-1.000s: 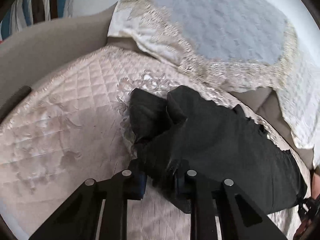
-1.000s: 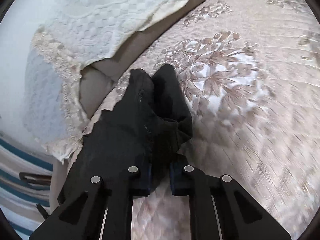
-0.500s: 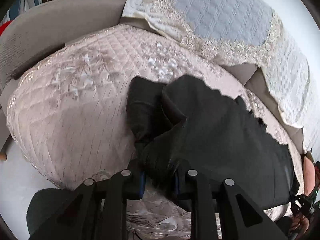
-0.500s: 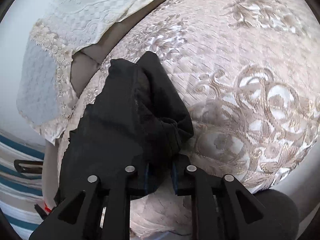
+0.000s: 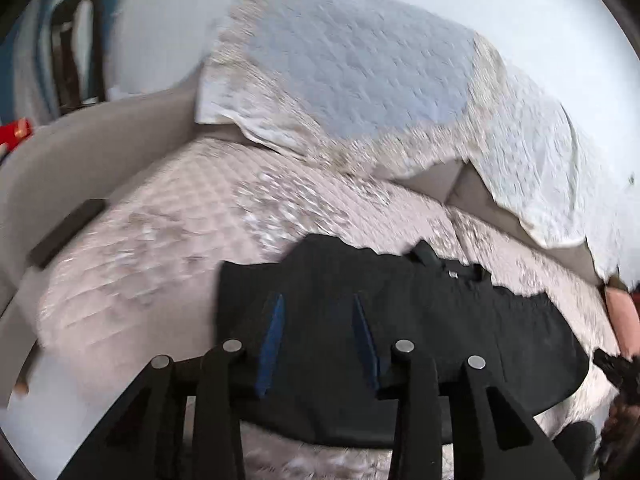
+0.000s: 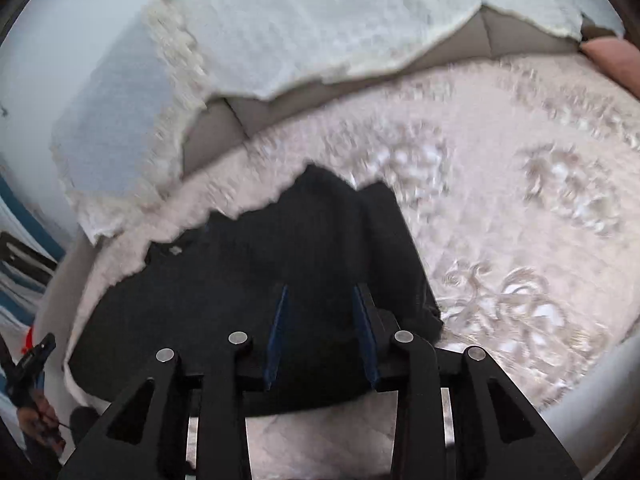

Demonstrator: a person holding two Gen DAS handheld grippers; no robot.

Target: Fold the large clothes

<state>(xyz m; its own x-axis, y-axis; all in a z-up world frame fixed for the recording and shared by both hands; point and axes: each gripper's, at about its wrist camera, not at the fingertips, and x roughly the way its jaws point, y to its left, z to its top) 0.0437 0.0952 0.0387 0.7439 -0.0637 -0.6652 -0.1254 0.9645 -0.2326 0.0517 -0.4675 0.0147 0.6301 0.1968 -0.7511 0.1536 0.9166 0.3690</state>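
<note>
A domestic living room is indicated: a grey upholstered sofa (image 5: 92, 148) is covered by a pink quilted throw with floral embroidery (image 6: 520, 216), and lace-edged white and pale-blue quilted covers (image 5: 360, 72) are draped over its backrest.

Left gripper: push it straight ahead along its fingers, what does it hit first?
Most likely the black garment. The left gripper is open, and dark cloth fills the gap between its fingers and runs on ahead of the tips. Past that lies the quilted cover. Depth is unclear: it may skim just above the cloth.
</note>
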